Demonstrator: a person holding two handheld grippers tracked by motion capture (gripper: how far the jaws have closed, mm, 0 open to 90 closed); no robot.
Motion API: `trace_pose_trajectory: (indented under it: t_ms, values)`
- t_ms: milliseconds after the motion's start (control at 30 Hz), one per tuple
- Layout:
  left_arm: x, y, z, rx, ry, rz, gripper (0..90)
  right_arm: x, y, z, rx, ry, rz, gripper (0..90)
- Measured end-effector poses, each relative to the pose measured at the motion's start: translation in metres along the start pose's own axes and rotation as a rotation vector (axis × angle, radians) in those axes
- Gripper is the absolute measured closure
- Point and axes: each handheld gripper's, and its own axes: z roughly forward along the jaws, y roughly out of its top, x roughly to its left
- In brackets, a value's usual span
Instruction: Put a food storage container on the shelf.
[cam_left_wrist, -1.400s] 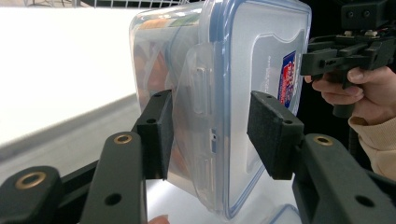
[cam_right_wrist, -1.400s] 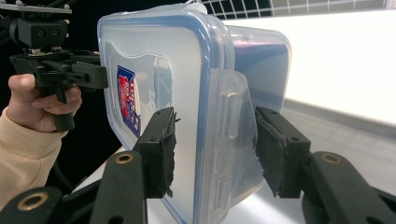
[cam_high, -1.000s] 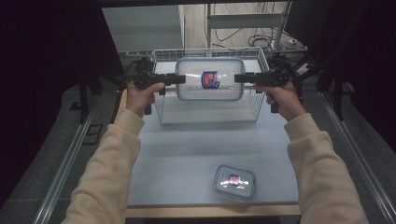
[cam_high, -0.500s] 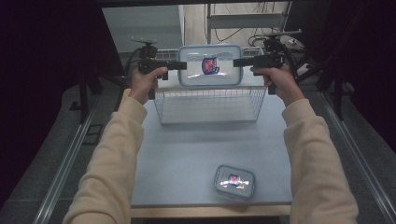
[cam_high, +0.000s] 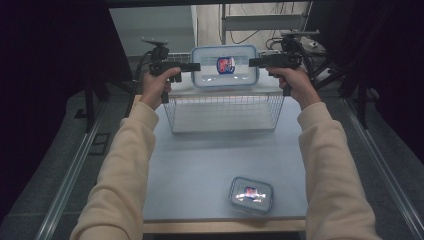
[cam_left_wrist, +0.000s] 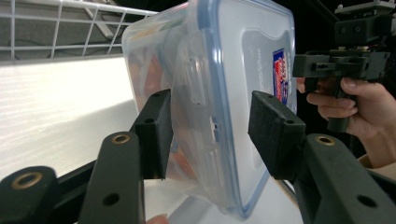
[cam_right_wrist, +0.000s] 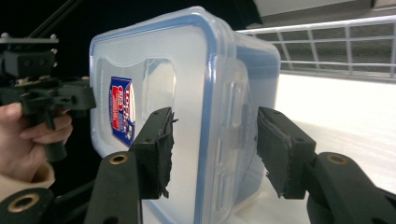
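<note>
Clear plastic with a blue-rimmed lid, the large container (cam_high: 225, 66) sits in the high view at the far end of the wire basket (cam_high: 223, 114), directly between the left claw (cam_high: 196, 66) and the right claw (cam_high: 252, 62), each of which meets one short end of it. A smaller container (cam_high: 251, 194) of the same kind lies on the desk (cam_high: 200, 170) near its front edge, well apart from both claws. In the left gripper view the large container (cam_left_wrist: 219, 84) stands between the left claw's (cam_left_wrist: 212, 133) two pads; the pad on the lid side shows a gap, so the jaws straddle the end loosely rather than clamp it. In the right gripper view the large container's (cam_right_wrist: 187, 93) end lies inside the right claw (cam_right_wrist: 215, 149), whose jaws have just been opening; one pad sits against the lid, the other stands clear of the tub wall.
</note>
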Motion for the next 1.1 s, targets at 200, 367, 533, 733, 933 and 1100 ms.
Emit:
trace_pose_trajectory:
  t_ms: [200, 367, 533, 733, 933, 1100]
  values:
    - [0.01, 0.002, 0.006, -0.019, -0.015, -0.07, 48.1, -0.003, 0.003, 0.006, -0.009, -0.033, 0.053, 45.7]
    - [0.017, 0.003, 0.011, -0.018, 0.044, -0.101, 47.8, 0.001, 0.004, 0.012, -0.007, -0.102, 0.051, 45.6]
    - [0.021, 0.003, 0.015, -0.048, 0.061, -0.132, 41.5, 0.005, 0.002, 0.016, -0.016, -0.149, 0.047, 45.5]
    - [0.01, 0.003, 0.004, -0.098, 0.127, -0.055, 38.4, 0.003, -0.002, 0.001, -0.055, -0.155, 0.014, 43.8]
    - [-0.014, -0.011, -0.019, -0.084, 0.143, 0.081, 44.1, 0.011, -0.011, -0.018, -0.066, -0.137, -0.042, 43.3]
    - [-0.032, -0.035, -0.027, -0.05, 0.109, 0.158, 70.1, 0.02, -0.025, -0.028, -0.069, -0.126, -0.083, 42.2]
